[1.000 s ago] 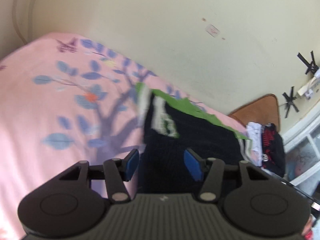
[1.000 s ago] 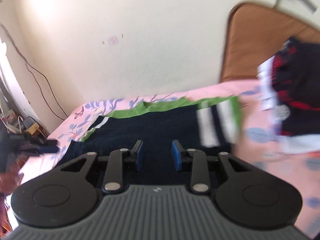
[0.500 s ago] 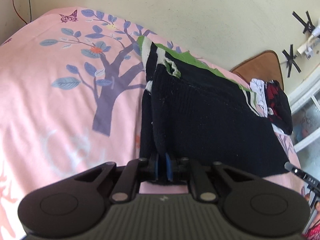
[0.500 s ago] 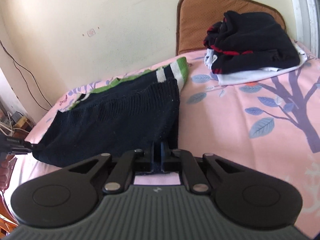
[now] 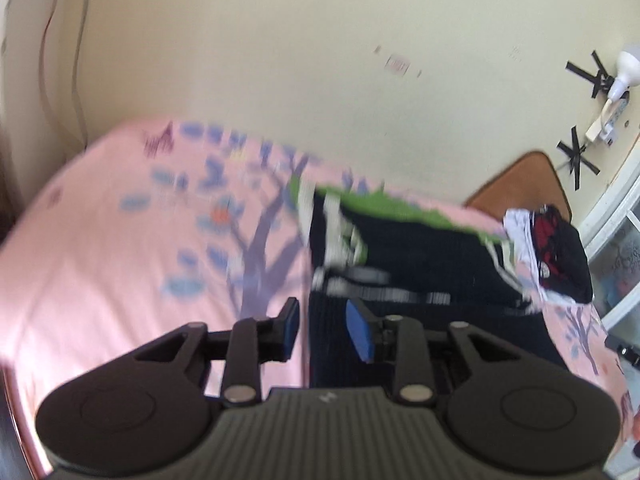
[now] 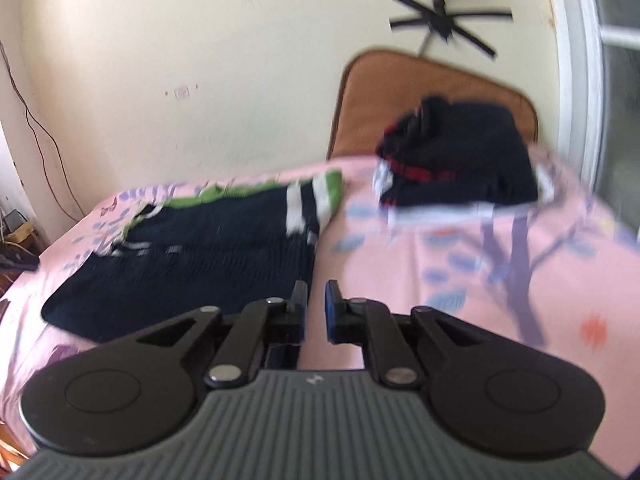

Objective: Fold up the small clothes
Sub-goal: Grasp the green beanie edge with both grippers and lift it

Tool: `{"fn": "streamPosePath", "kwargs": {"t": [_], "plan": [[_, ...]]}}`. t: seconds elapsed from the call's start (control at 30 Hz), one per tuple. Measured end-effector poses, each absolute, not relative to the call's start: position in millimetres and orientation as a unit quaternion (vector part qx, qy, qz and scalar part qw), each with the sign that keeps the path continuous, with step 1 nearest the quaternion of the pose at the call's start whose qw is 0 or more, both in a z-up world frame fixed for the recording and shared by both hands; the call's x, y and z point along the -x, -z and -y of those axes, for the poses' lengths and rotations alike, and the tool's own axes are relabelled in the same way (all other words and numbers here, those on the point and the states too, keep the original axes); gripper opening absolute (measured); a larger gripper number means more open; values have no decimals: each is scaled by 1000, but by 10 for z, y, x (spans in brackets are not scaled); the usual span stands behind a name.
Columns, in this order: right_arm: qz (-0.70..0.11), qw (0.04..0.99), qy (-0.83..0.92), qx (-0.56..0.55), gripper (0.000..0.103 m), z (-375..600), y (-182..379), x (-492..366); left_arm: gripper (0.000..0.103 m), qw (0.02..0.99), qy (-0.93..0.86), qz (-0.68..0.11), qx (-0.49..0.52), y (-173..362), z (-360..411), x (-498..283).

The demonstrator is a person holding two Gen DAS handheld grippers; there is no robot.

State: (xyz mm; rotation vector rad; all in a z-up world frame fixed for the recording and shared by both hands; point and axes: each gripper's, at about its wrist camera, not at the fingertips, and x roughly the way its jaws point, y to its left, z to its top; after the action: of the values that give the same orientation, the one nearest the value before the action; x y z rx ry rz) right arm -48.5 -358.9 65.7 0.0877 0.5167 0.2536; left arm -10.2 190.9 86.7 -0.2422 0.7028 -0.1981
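A dark navy knit sweater (image 5: pixel 420 264) with green and white striped trim lies folded on the pink bed; it also shows in the right wrist view (image 6: pixel 208 252). My left gripper (image 5: pixel 322 334) is open and empty, just above the sweater's near left edge. My right gripper (image 6: pixel 316 312) is slightly open and empty, at the sweater's near right corner over the sheet. Both views are blurred by motion.
The pink bedsheet (image 5: pixel 100 260) has a tree and leaf print. A pile of folded dark, red and white clothes (image 6: pixel 460 164) sits at the far right by a brown cushion (image 6: pixel 420 80). The cream wall is behind.
Half a second ago both grippers were shut on the sweater's hem. Both have let go, opened and lifted, and the hem now lies folded over the sweater.
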Motion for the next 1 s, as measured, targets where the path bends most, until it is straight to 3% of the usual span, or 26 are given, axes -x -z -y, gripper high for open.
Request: {"fn": "streamPosePath", "kwargs": {"t": [0.07, 0.17, 0.43, 0.57, 0.63, 0.67, 0.7, 0.73, 0.8, 1.0], "plan": [[-243, 959, -148, -23, 20, 3518, -842, 138, 51, 932, 117, -330, 92, -1027, -1740, -258], [-243, 950, -196, 3, 33, 3321, -997, -621, 51, 923, 134, -351, 76, -1052, -1419, -1011], [-357, 903, -240, 6, 34, 2579, -582, -2583, 51, 890, 125, -435, 52, -395, -616, -2787], [-397, 886, -239, -3, 42, 2434, -256, -3023, 56, 882, 122, -453, 46, -126, -475, -3145], [-416, 875, -246, -12, 44, 2390, -96, -3145, 46, 878, 124, -459, 48, -41, -426, -3213], [-424, 870, -250, -18, 44, 2362, -35, -3174, 22, 883, 121, -451, 36, -42, -386, -3200], [-432, 864, -258, -24, 43, 2342, 17, -3174, 15, 884, 119, -451, 26, -48, -352, -3185], [-437, 858, -268, -24, 28, 2291, 38, -3125, 13, 885, 116, -450, 21, -77, -335, -3154], [-410, 874, -262, 6, 16, 2232, -48, -2948, 12, 889, 120, -441, 17, -208, -338, -3050], [-327, 900, -290, -11, 15, 2515, -869, -2169, 12, 920, 155, -360, 22, -981, -524, -2206]]}}
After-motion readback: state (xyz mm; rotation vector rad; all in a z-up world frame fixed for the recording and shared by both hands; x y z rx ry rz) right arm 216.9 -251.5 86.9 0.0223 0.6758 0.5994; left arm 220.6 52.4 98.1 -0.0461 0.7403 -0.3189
